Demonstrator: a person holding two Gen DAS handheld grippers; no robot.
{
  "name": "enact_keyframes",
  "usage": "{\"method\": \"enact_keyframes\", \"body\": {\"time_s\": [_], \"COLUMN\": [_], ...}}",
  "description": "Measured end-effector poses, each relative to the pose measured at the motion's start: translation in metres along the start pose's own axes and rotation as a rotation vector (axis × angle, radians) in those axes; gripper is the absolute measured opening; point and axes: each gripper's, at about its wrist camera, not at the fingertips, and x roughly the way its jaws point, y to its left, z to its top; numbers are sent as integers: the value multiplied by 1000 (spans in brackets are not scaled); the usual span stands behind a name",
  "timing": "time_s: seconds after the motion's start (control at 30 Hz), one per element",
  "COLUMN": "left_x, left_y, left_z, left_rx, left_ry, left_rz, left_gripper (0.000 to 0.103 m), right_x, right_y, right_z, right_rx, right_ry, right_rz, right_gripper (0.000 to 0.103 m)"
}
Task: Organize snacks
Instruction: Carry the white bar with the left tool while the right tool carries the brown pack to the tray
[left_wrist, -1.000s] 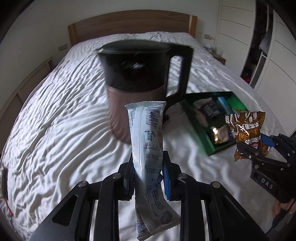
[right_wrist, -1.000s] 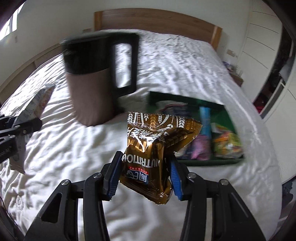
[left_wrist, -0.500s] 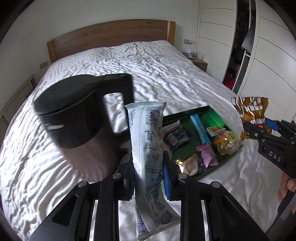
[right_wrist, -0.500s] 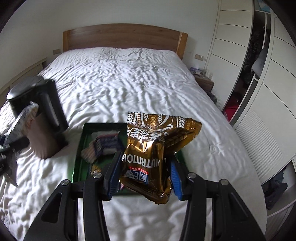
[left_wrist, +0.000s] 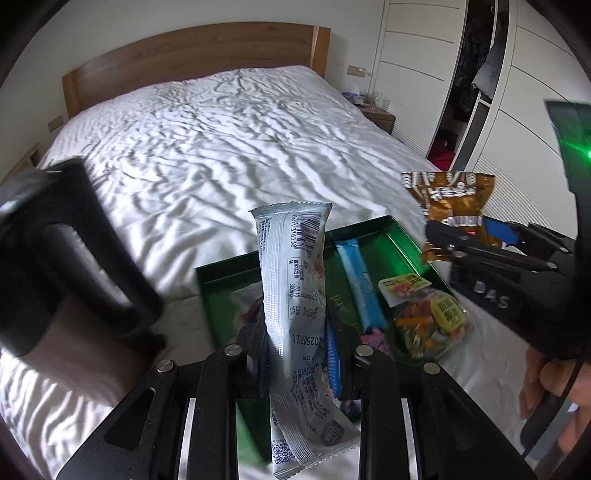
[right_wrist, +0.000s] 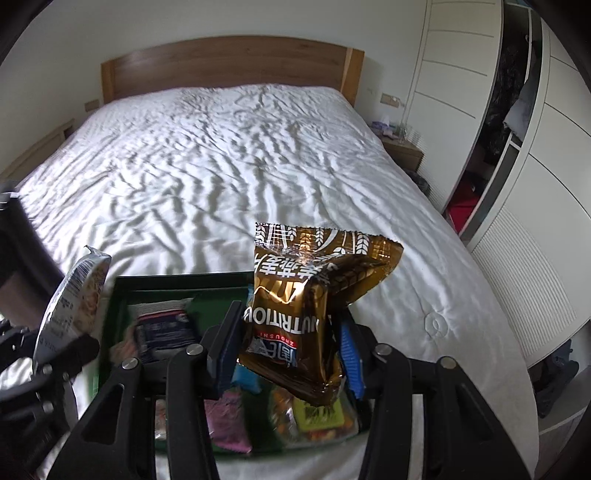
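Observation:
My left gripper (left_wrist: 295, 349) is shut on a long silver snack packet (left_wrist: 293, 295), held upright above the near end of a green tray (left_wrist: 400, 242) that lies on the white bed. My right gripper (right_wrist: 286, 349) is shut on a gold-brown snack bag (right_wrist: 306, 306) and hovers over the same green tray (right_wrist: 118, 295). The tray holds several snacks: a blue bar (left_wrist: 360, 286), a clear bag of mixed crackers (left_wrist: 428, 317), a dark packet (right_wrist: 162, 328) and a pink packet (right_wrist: 227, 421). The right gripper (left_wrist: 476, 234) with its bag shows at the right in the left wrist view.
A black and brown electric kettle (left_wrist: 62, 266) stands on the bed just left of the tray. White wrinkled bedding (right_wrist: 229, 158) stretches to a wooden headboard (right_wrist: 229, 66). White wardrobe doors (right_wrist: 517, 147) and a nightstand (right_wrist: 400, 151) line the right side. A hand (left_wrist: 546, 384) grips the right tool.
Both grippers have swung right with their packets, from facing the kettle to hovering over the green tray. The kettle has slid to the left edge of both views. Neither grip has changed.

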Motion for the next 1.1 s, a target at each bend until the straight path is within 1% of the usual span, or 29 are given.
{"method": "enact_keyframes", "body": {"time_s": [0.07, 0.17, 0.23, 0.4, 0.63, 0.73, 0.77, 0.93, 1.1], "left_x": [15, 33, 44, 64, 74, 78, 79, 83, 87], "left_y": [-8, -17, -20, -25, -28, -30, -29, -26, -23], "left_z": [2, 4, 4, 10, 17, 18, 18, 18, 18], "left_rx": [3, 12, 19, 23, 42, 51, 49, 46, 43], "left_ry": [10, 10, 12, 8, 0, 0, 2, 12, 20], "left_rz": [0, 10, 29, 65, 72, 79, 76, 83, 72], "left_gripper": [21, 21, 21, 21, 21, 22, 22, 22, 22], "right_x": [17, 41, 53, 79, 97, 104, 105, 114, 118], "right_y": [-3, -12, -14, -12, -9, -10, -10, -14, -17], "right_z": [3, 9, 10, 5, 1, 1, 1, 2, 1], "right_rx": [-7, 17, 21, 6, -9, -11, -13, -8, -1], "right_ry": [12, 30, 39, 74, 88, 105, 107, 109, 114], "right_rz": [-14, -10, 3, -14, -30, -35, -38, -48, -37], "right_gripper": [45, 45, 45, 46, 46, 49, 52, 54, 57]}}
